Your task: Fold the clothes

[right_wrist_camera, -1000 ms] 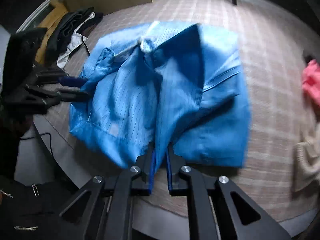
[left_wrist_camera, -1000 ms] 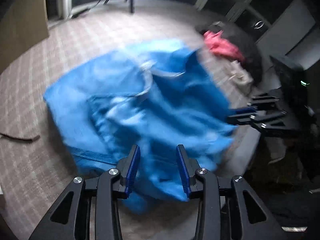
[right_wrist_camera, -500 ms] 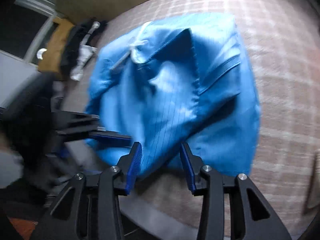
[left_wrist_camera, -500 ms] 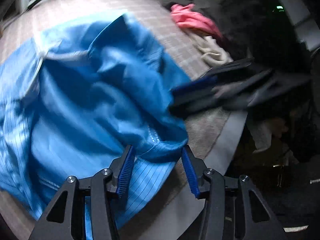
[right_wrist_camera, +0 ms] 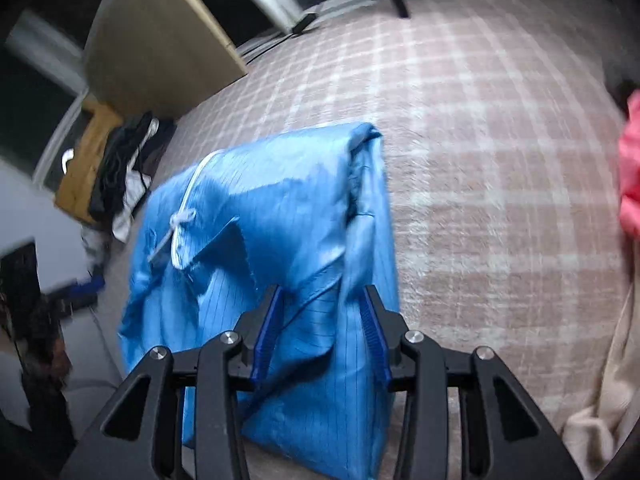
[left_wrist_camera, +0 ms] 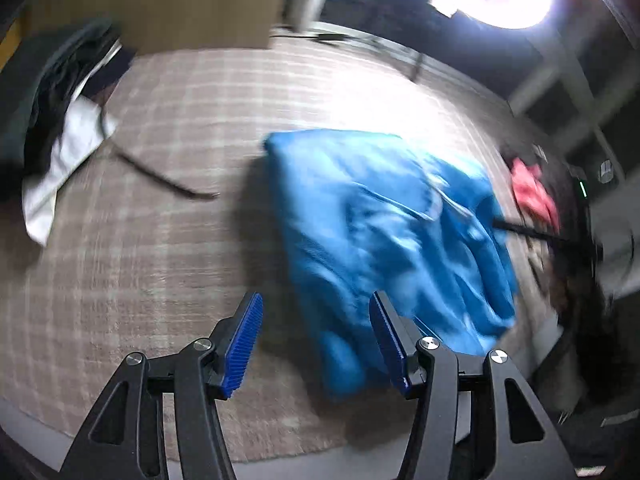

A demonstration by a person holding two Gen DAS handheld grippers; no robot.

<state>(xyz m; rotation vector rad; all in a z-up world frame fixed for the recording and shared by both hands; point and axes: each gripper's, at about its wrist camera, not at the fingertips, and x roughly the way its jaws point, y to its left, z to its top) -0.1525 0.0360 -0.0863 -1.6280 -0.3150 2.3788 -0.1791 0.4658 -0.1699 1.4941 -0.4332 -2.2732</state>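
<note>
Mid-fold, between grips, I judge: both tongs free of the cloth. Left gripper point(left_wrist_camera: 316, 340): jaws have just been opening; they stand apart, with bare cloth-covered table point(left_wrist_camera: 168, 248) and the near hem of the blue garment point(left_wrist_camera: 384, 232) seen through the gap, no pad pressing on fabric. Right gripper point(right_wrist_camera: 322, 336): jaws apart, steady at part width after widening; blue fabric fills the space between the pads, which straddle it without pinching, as far as the blur lets me read. The garment point(right_wrist_camera: 280, 240) lies on the checked table, roughly folded into a long block, its near end at the table's front edge under my right tongs. Next move, in my judgement: pick a fresh edge or corner with each gripper, close on it, and bring the near end over toward the far end, keeping the layers square. View differences: the right wrist alone shows the white drawstring point(right_wrist_camera: 182, 216) and the doubled far edge; the left wrist alone shows the garment's whole outline, the dark strap point(left_wrist_camera: 168, 180) on the table, and the pink garment point(left_wrist_camera: 534, 196) beyond, next to dark clothes. The pile point(right_wrist_camera: 124, 172) at far left shows in both.
</note>
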